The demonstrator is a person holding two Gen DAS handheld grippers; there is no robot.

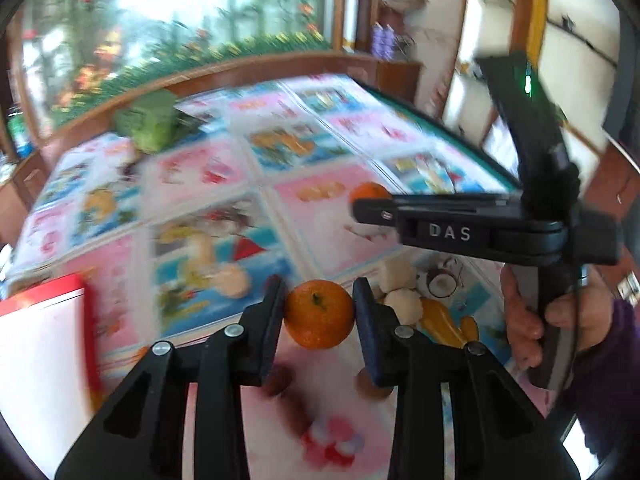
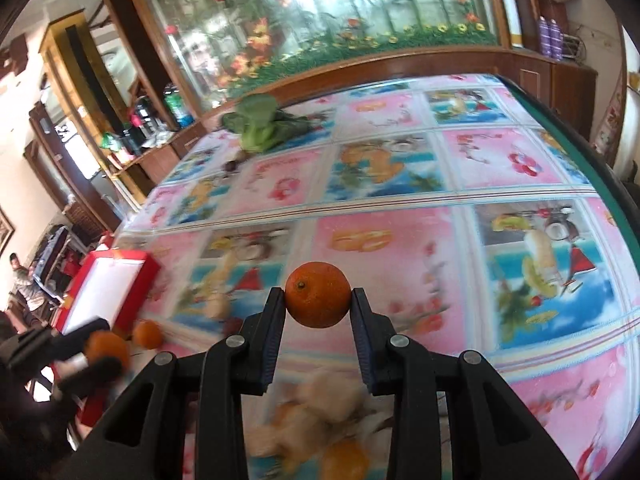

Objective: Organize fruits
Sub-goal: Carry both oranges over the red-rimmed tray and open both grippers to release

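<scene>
In the left wrist view my left gripper [image 1: 319,286] is shut on a small orange [image 1: 319,316], both pads pressed on its sides, above the fruit-print tablecloth [image 1: 224,168]. To the right, a hand [image 1: 524,320] holds my right gripper [image 1: 362,208], with a second orange [image 1: 370,191] at its tip. In the right wrist view the right gripper [image 2: 317,294] is shut on that orange [image 2: 318,296], stem end facing the camera. At the lower left there, the blurred left gripper [image 2: 94,354] carries its orange [image 2: 108,348]. Another orange [image 2: 148,334] lies on the table beside it.
A red box with a white inside [image 2: 104,292] stands at the table's left edge, also seen as the red box [image 1: 44,308]. A leafy green vegetable [image 2: 258,124] lies at the far side. A wooden cabinet with a glass flower panel [image 2: 320,20] runs behind the table.
</scene>
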